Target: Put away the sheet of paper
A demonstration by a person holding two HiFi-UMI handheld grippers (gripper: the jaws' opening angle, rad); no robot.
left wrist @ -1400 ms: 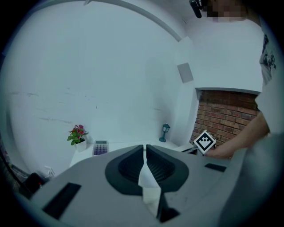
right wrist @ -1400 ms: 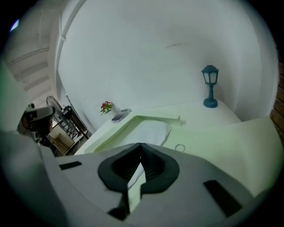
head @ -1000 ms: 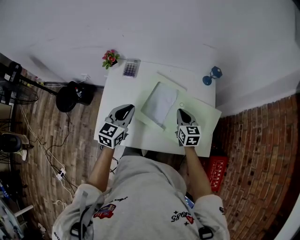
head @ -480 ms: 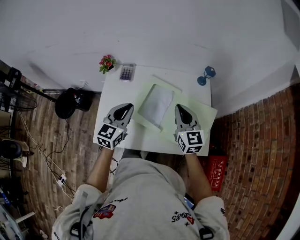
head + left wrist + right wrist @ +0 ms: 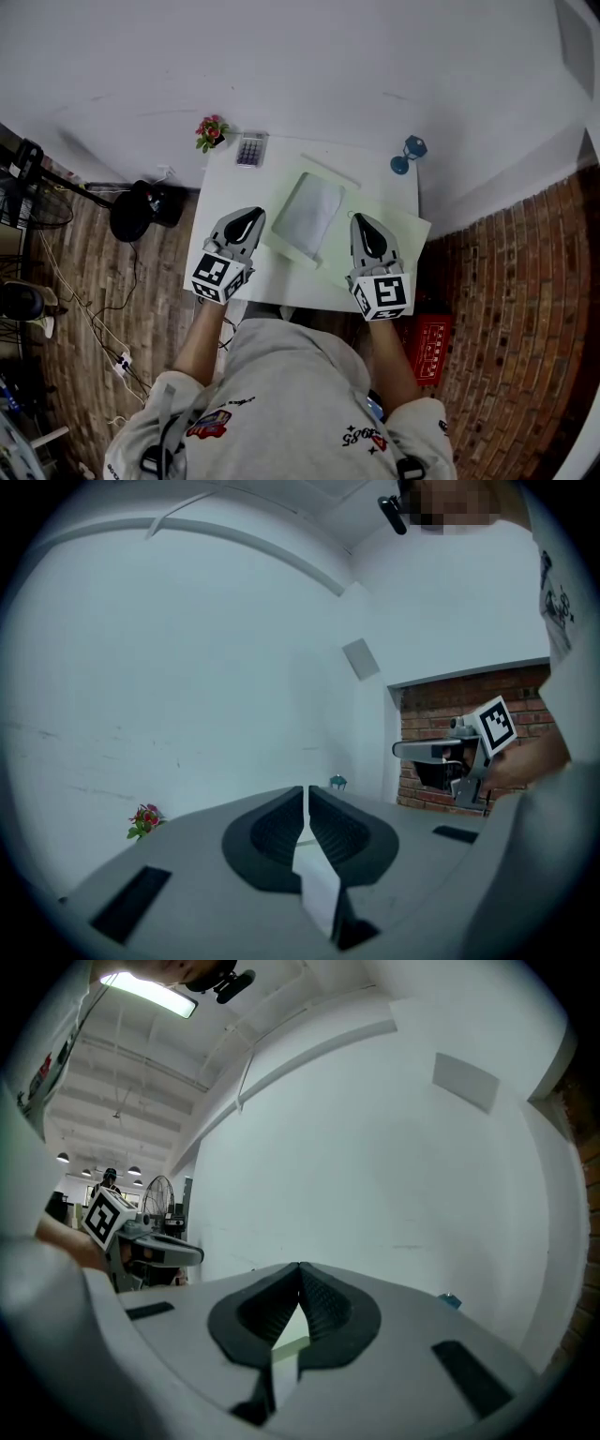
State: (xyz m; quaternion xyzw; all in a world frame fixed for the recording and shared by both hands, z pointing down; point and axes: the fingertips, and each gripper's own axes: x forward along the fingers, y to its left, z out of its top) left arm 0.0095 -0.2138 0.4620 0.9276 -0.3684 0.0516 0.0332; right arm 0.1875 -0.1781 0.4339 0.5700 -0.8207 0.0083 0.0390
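Note:
A white sheet of paper [image 5: 309, 208] lies on an open light-green folder [image 5: 333, 253] on the white table [image 5: 281, 161]. My left gripper [image 5: 251, 217] hovers at the folder's left edge, just left of the paper. In the left gripper view its jaws [image 5: 306, 789] stand together with only a thin slit and nothing between them. My right gripper [image 5: 364, 222] is over the folder's right half, to the right of the paper. Its jaws [image 5: 299, 1266] meet at the tips, and the green folder shows behind them.
At the table's back left stand a small pot of flowers [image 5: 210, 131] and a calculator [image 5: 249, 148]. A blue object [image 5: 407, 155] is at the back right corner. The folder's right corner overhangs the table edge. A red crate [image 5: 427, 352] sits on the brick floor at the right.
Both grippers have drawn back a little toward the person. The paper and folder lie as before.

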